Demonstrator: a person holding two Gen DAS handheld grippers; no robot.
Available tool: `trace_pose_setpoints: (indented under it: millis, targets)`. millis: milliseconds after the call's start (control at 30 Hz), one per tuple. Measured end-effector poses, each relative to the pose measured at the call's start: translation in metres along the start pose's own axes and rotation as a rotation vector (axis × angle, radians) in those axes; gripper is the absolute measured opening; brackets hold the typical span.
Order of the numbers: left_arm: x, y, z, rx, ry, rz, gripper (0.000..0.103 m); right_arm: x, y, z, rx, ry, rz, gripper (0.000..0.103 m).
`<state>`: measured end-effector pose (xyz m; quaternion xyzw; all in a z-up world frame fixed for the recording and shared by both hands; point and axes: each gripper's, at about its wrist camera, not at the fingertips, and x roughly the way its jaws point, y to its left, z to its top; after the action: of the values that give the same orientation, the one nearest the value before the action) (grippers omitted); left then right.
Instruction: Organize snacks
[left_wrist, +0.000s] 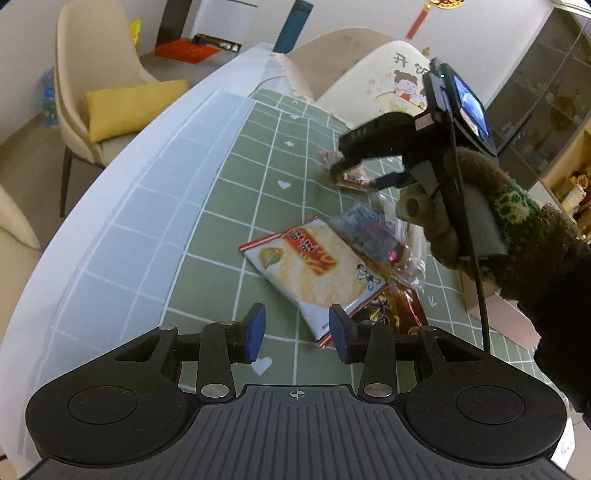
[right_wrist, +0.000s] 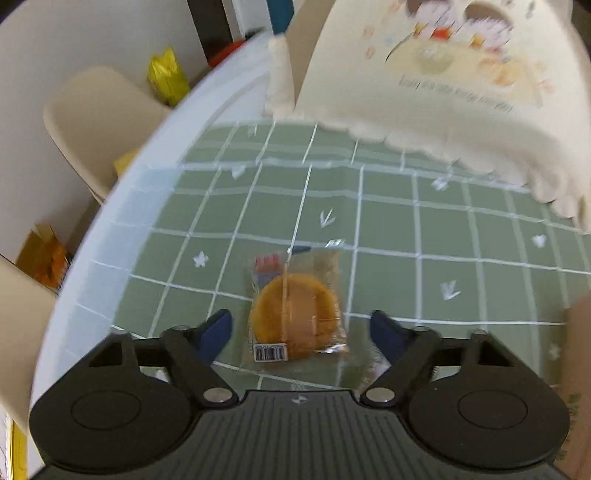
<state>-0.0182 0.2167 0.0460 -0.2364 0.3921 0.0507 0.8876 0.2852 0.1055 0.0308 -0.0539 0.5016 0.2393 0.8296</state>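
Table: carrying the green grid mat; cream gift bag standing near the far edge.
Rice-cracker pack: lying mid-mat, light, brittle inside; crinkly smaller packs overlapping its right side.
Wrapped cake: lying flat toward the left edge; soft, slippery film. Judging: pinching across the sides.
Right gripper: gaping wide, straddling cake, holding nothing.
Left gripper: hovering part-open, empty.

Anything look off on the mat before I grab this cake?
Nothing damaged or spilled. The wrapped cake lies flat between the open right gripper. Beyond the left gripper, the rice cracker bag sits in an untidy overlapping pile with other packets.
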Motion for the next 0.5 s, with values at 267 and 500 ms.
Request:
trace_pose_setpoints:
  millis: [267, 500]
  targets:
    - [-0.005, -0.012, 0.005, 0.044, -0.035, -0.020, 0.042, -0.082, -0.013, -0.068, -0.141, -0.001, 0.129, 0.047]
    - [0.009, -0.071, 0.003, 0.184, -0.020, -0.106, 0.042, -0.169, -0.084, -0.182, -0.096, -0.039, 0.063, 0.027]
